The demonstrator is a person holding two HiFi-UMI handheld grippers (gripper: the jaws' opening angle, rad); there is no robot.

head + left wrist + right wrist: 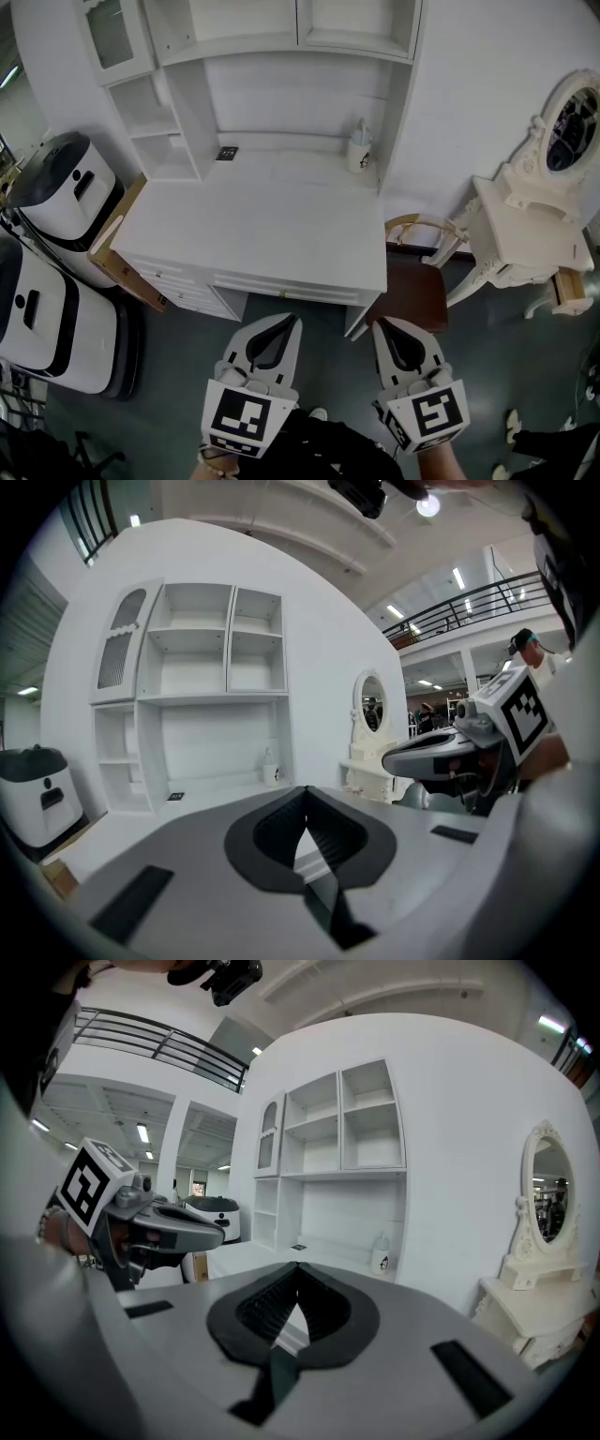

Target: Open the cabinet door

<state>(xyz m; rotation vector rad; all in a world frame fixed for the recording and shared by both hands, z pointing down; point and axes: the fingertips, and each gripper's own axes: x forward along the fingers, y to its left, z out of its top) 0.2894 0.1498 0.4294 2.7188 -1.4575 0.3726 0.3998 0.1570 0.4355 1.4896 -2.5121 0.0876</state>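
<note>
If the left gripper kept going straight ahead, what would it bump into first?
Probably the front edge of the white desk. The left gripper points at it with nothing between, though depth is unclear.

— What colour is the desk (253, 225)?
— White, like the cabinet door (114, 36) above it; its pane looks grey.
— And the chair (412, 295)?
— Dark brown seat, pale frame. The floor (187, 347) is dark grey-green.
— The tools?
— The left gripper (295, 319) and right gripper (380, 323) are grey, black inside (each cube (246, 417) bears black-and-white squares). The machines (66, 192) are white with black bands.
</note>
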